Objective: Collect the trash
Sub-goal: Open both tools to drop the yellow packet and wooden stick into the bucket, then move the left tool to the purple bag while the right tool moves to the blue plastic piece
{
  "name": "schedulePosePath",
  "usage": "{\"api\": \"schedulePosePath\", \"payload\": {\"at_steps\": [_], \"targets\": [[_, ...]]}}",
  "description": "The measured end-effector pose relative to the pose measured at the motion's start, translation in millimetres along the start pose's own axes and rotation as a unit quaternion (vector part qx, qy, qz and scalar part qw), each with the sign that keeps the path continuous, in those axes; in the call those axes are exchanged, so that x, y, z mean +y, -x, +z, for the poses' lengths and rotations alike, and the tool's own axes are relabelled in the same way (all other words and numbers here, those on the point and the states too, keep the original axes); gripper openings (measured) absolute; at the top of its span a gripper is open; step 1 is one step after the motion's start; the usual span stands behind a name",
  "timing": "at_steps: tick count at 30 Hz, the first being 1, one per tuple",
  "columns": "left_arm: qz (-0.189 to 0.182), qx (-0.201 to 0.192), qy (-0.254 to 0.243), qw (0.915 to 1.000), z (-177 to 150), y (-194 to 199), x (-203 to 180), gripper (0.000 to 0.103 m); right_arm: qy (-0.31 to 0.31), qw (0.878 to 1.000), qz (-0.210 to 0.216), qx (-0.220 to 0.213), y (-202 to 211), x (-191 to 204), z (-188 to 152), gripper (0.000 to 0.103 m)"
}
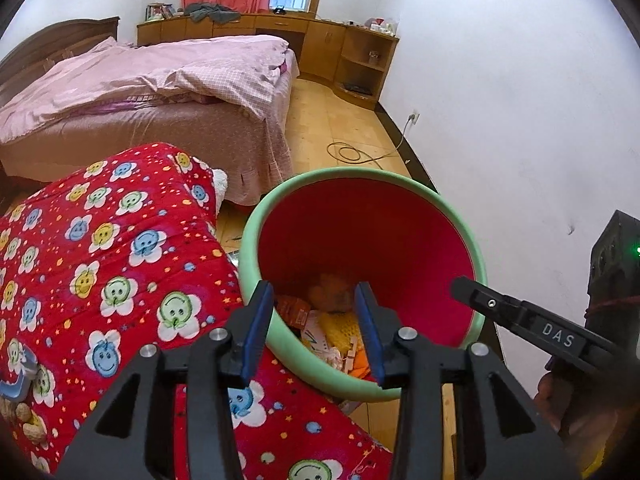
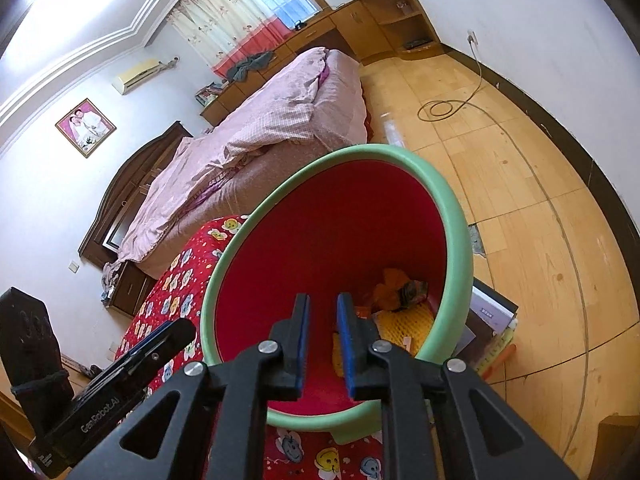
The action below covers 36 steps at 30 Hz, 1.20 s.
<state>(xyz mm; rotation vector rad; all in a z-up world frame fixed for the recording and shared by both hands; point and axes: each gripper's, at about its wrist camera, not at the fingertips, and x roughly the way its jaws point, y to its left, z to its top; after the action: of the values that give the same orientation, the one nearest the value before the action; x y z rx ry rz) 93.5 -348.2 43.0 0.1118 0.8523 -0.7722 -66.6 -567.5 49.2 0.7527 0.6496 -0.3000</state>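
Observation:
A red trash bin with a green rim (image 1: 400,184) stands beside the red flowered quilt (image 1: 120,264). Orange, yellow and white trash (image 1: 332,328) lies at its bottom. My left gripper (image 1: 316,312) is open and empty above the bin's near rim. In the right wrist view the same bin (image 2: 456,216) fills the middle, with trash (image 2: 400,292) inside. My right gripper (image 2: 323,320) is open with a narrow gap, empty, over the bin's mouth. The right gripper's finger (image 1: 520,316) shows at the right of the left view.
A bed with pink bedding (image 1: 160,80) stands behind. Wooden cabinets (image 1: 320,44) line the far wall. A cable (image 1: 352,152) coils on the wooden floor. Peanuts (image 1: 24,420) lie on the quilt at left. Books (image 2: 492,320) sit beside the bin.

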Motion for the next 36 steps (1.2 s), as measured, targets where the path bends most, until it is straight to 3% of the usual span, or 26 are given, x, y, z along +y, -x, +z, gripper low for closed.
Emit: {"api": "schedulePosePath", "payload": {"at_steps": [9,17,26,29,36], "targets": [[0.006,0.0,0.033,0.9994,-9.1,18.3,17.0,0.042,0.009,1.0,0.005,-0.008,12.1,10.4,-5.2,0.036],[0.036,-0.016,0.062,0.9973,-17.8,47.6,42.7,0.042,0.023,1.0,0.015,-0.008,19.5,27.5,-14.0,0.043],[0.075,-0.025,0.09,0.9928,-33.6,75.8,76.8,0.043,0.059,0.998,0.035,0.015,15.5,62.9,-33.5,0.055],[0.086,-0.029,0.098,0.9911,-39.2,84.8,87.5,0.049,0.07,0.996,0.038,0.026,11.0,76.2,-42.8,0.059],[0.112,-0.033,0.13,0.9847,-53.5,103.5,121.9,0.052,0.091,0.994,0.042,0.05,-1.2,102.1,-61.1,0.064]]}}
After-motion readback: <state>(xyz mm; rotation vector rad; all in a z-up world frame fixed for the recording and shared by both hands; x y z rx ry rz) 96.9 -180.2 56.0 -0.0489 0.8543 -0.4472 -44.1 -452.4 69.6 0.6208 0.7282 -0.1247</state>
